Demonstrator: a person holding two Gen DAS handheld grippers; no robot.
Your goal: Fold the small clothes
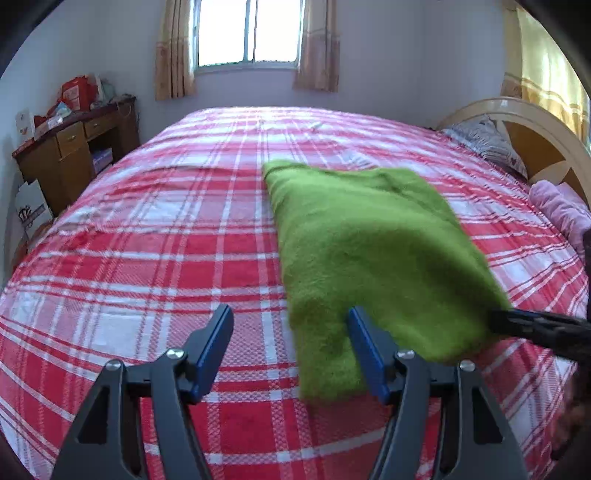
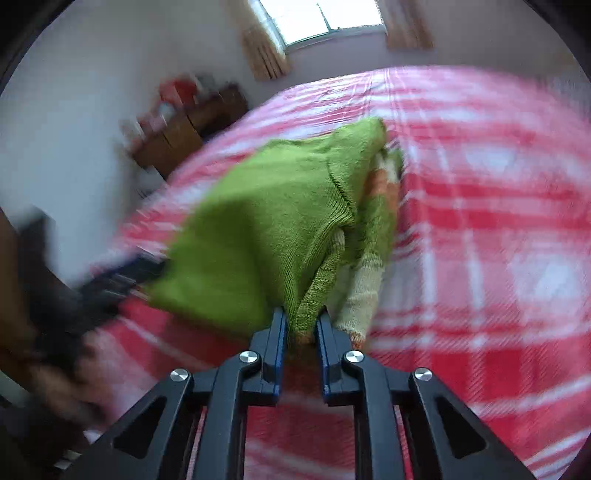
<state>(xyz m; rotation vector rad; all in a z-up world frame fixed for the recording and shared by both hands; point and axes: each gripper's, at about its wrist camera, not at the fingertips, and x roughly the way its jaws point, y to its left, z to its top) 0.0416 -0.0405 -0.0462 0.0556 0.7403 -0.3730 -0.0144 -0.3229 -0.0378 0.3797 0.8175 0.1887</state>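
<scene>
Left wrist view: shows the green knit sweater [image 1: 373,251] lying on the red plaid bed [image 1: 147,258], filling the centre-right of the frame, its far end resting flat on the cover, its near right corner raised. Left tongs [image 1: 290,347] at the bottom centre spread wide, gripping nothing; the right-hand blue finger overlaps the sweater's near edge, though contact cannot be told. Right tongs [image 1: 517,321] enter at the right edge of the frame, meeting the raised corner. Wooden cabinet [image 1: 74,155] at the upper left, window [image 1: 251,29] at the top centre, headboard [image 1: 535,140] at the upper right.

Right wrist view: heavily blurred with motion. Right tongs [image 2: 301,325] at the bottom centre drawn narrow and pinching a ribbed green edge of the sweater [image 2: 266,221], perhaps a cuff or hem. Cloth hangs up and away toward the centre of the frame, draping in soft folds; a cream and orange patterned part shows just to the right of the pinch. Left tongs [image 2: 122,273] appear as a dark smear at the left of the frame, beside the sweater's other near corner.

Judged from the drape: light, limp, stretchy knit, not fragile, unlikely to slip from a pinch but prone to sag and bunch between holds. Best taken at ribbed edges or corners, one in each tongs, keeping the edge taut.
</scene>
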